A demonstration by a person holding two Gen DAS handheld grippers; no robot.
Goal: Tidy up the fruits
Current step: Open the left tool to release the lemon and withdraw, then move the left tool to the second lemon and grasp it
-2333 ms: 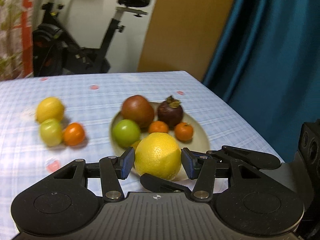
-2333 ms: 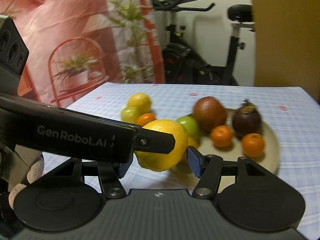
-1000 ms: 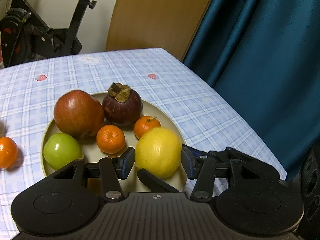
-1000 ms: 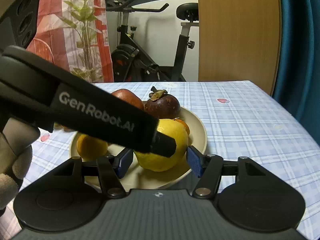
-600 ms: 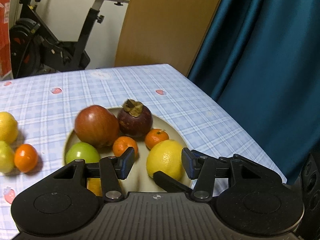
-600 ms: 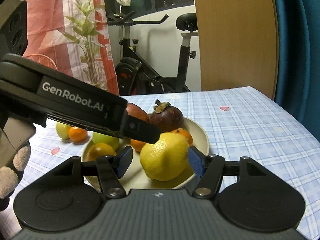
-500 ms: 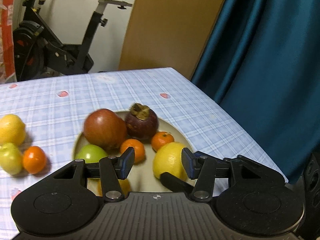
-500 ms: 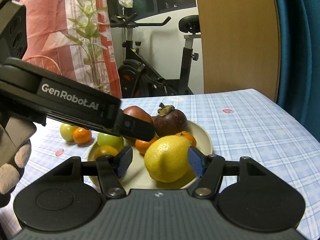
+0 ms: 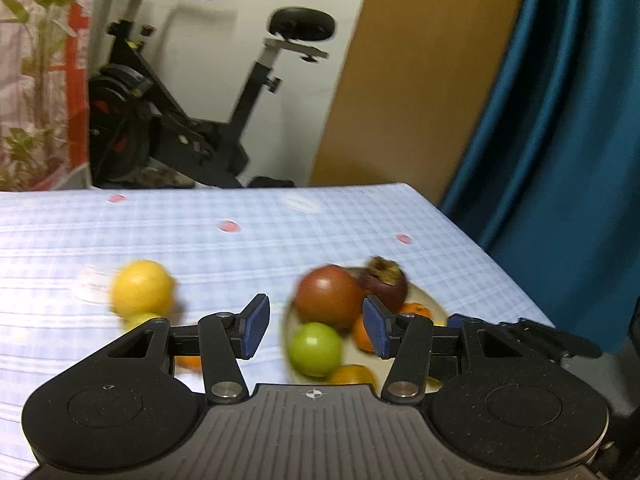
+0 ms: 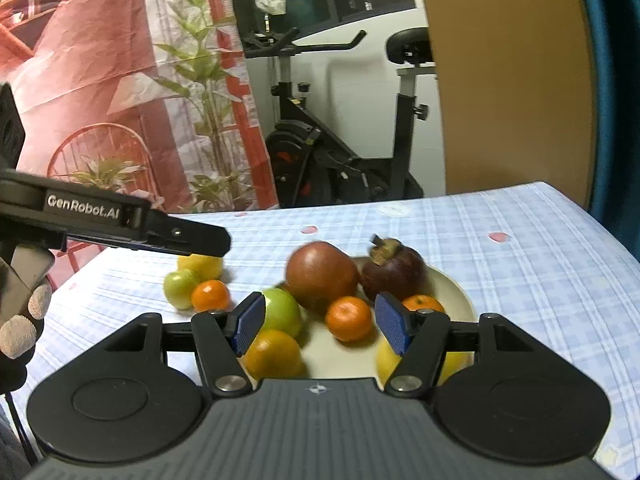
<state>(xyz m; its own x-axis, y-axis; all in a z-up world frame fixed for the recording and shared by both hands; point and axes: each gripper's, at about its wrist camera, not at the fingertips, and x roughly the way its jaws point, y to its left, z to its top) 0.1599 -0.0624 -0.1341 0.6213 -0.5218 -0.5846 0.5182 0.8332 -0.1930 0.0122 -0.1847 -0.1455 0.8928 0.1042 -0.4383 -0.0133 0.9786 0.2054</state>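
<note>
Now mangosteen (image 10: 394, 272) upright on plate (image 10: 450, 288), calyx skyward

A black exercise bike (image 10: 340, 148) stands against a white wall (image 9: 224, 56) behind a table draped in a pale blue checked cloth (image 10: 520, 248). A tall brown wooden panel (image 10: 508, 80) rises beside a teal curtain (image 9: 560, 128). At left hangs a red-and-pink printed backdrop (image 10: 100, 60) showing leafy plants and a wire chair, under dim indoor light.
</note>
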